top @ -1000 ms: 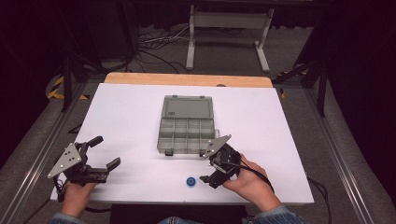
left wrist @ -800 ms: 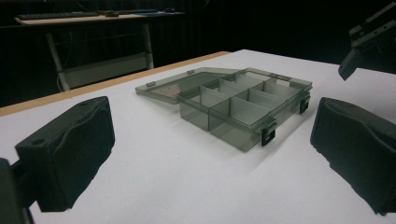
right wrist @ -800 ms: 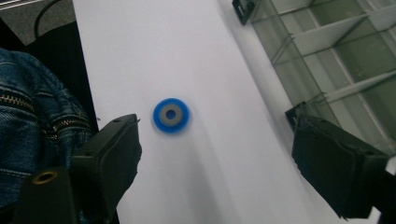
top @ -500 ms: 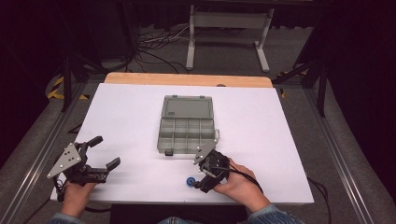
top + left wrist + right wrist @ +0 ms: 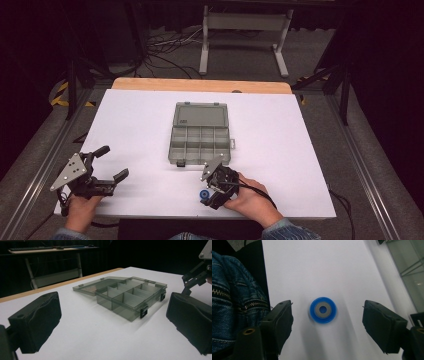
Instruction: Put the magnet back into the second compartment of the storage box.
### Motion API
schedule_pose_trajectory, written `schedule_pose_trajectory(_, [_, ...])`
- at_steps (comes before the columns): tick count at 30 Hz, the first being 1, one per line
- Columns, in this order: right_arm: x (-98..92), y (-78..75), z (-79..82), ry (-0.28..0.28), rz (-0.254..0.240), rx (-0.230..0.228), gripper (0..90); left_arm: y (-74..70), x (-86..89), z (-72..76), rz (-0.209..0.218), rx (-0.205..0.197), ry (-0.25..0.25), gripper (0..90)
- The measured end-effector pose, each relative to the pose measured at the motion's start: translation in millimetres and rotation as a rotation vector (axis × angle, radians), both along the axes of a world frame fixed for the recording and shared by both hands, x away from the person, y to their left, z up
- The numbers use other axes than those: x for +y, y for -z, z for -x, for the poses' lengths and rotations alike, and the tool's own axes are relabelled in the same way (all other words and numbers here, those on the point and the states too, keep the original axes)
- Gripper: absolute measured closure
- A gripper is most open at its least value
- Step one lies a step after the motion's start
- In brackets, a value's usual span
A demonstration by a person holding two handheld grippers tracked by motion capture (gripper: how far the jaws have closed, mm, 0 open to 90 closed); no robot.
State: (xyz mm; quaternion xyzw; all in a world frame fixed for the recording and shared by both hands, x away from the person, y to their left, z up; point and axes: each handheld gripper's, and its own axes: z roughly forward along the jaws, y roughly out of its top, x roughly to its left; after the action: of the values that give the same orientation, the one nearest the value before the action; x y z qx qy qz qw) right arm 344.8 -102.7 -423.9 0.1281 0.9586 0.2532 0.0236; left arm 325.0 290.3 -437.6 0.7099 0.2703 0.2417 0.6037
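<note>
Overhead, white table (image 5: 300,150) w/ wood far edge stood on grey floor, dark room. Open compartment box (image 5: 200,134) sat mid-table. Left gripper (image 5: 111,164) spread wide, empty. Left gripper view: jaws framed box. Right gripper view: right gripper (image 5: 327,317) gaped above blue disc (image 5: 322,309), not touching.

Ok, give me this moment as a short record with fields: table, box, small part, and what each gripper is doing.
table: white top, wooden far edge
box: clear grey organizer box, lid open and lying flat, compartments look empty
small part: blue ring with grey centre, flat on the table near the front edge
left gripper: open, holding nothing, pointed toward the box
right gripper: open, above the blue ring, jaws either side, not touching
</note>
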Motion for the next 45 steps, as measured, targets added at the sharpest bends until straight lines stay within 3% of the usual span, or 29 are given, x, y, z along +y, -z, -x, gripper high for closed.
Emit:
schedule_pose_trajectory(14, [5.8,8.7,0.2,-0.011,0.021,0.013,35.3,-0.1,0.1,0.1,0.002,-0.002,-0.001,0.6])
schedule_pose_trajectory(22, [6.4,10.4,0.6,-0.016,0.034,0.007,51.3,0.0,-0.1,0.0,-0.002,-0.001,0.002,0.6])
schedule_pose_trajectory(28, [7.0,11.5,1.0,-0.004,0.043,-0.023,60.3,0.1,-0.4,-0.1,-0.002,0.000,0.002,0.6])
schedule_pose_trajectory(45, [5.7,11.2,-0.3,-0.003,0.030,-0.028,62.6,0.5,-0.5,-0.3,0.003,0.001,0.000,0.6])
